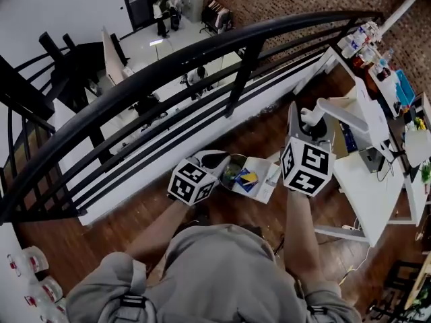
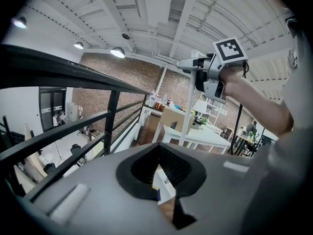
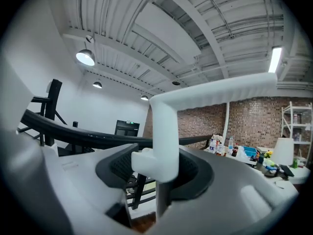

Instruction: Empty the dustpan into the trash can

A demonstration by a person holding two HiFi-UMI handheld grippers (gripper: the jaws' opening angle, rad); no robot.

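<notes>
My right gripper is shut on the long white dustpan handle, which bends overhead and juts right as the handle in the head view. Low between both grippers lies the white dustpan pan with blue and yellow scraps. It sits against a round grey trash can. My left gripper hangs at the can's left rim, jaws apart with nothing pinched. Through their gap I see a white surface with a blue scrap. The right gripper shows high in the left gripper view.
A black curved railing runs just beyond the can, with a lower floor past it. A white table with cables stands at the right, and bottles sit on a far shelf. Brown wood floor lies underfoot.
</notes>
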